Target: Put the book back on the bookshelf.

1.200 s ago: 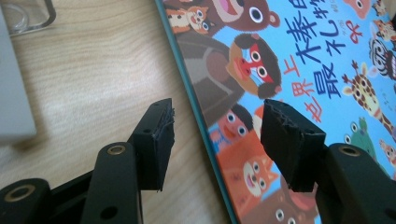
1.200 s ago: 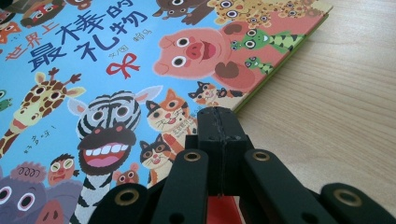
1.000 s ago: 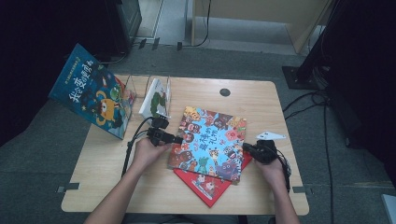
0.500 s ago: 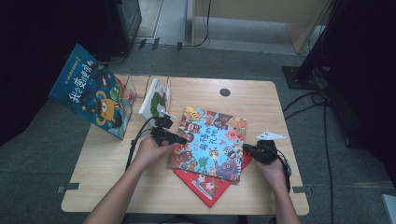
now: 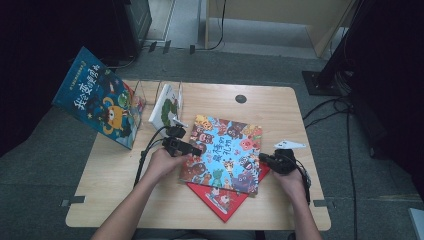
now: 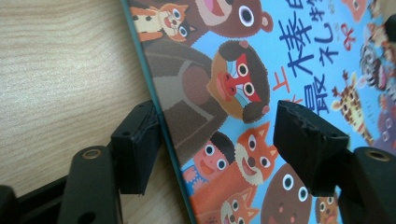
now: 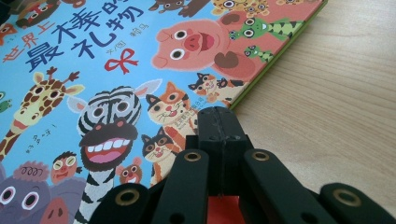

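Since the earlier frame the left gripper (image 5: 192, 149) has just been opening its jaws, and the left hand (image 5: 162, 162) has edged slightly rightward along the left edge of the blue picture book (image 5: 224, 152); the right hand (image 5: 290, 179) has kept its place.

At far left in the high view, a large blue book (image 5: 100, 97) leans over the worktop's (image 5: 125, 195) left edge, with a clear rack (image 5: 142, 95) and a white-and-green book (image 5: 165, 106) upright in it just beside.

The left forearm comes in from the bottom, angled up and right, the gripper held level and pointing at the book's left edge. In the left gripper view its fingertips (image 6: 137, 144) stand wide apart, one over bare wood and the other over the cover, the book's edge running between them without pressing contact.

The blue picture book lies flat at the worktop's centre, slightly turned, its cover crowded with cartoon animals and Chinese lettering. It rests on a red book (image 5: 225, 199) whose corner sticks out below.

The right gripper (image 5: 264, 159) sits at the book's right edge, jaws together. The right gripper view shows its closed tips (image 7: 219, 126) over the cover's lower corner, with a red sliver beneath.
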`<state>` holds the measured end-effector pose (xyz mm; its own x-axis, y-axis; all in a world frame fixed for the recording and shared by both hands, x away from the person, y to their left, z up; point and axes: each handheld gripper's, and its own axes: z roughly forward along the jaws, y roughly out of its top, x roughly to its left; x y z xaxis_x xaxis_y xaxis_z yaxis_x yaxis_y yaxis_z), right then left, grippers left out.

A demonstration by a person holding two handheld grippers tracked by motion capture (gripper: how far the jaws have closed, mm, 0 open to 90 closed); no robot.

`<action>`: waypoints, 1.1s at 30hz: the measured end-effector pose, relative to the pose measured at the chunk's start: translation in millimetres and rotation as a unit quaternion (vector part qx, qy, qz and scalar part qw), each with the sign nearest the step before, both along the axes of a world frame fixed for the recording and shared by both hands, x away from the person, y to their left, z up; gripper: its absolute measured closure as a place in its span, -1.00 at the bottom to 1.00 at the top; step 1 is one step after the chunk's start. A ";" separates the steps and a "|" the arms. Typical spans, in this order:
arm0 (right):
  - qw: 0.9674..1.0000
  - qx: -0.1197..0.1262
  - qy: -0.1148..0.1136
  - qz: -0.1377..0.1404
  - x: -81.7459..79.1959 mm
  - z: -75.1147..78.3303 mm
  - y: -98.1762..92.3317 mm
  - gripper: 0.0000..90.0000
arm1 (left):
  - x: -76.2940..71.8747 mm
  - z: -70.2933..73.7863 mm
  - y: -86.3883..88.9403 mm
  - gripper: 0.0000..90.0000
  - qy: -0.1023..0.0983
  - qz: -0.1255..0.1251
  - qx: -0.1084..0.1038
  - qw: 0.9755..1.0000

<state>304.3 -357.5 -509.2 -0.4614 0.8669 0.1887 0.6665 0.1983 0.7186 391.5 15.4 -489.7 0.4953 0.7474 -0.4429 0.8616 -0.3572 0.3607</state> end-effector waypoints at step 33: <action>0.999 0.031 0.009 0.040 0.0 -2.2 19.3 1.00 | -12.9 77.5 31.7 0.31 0.006 -0.003 -0.051 0.999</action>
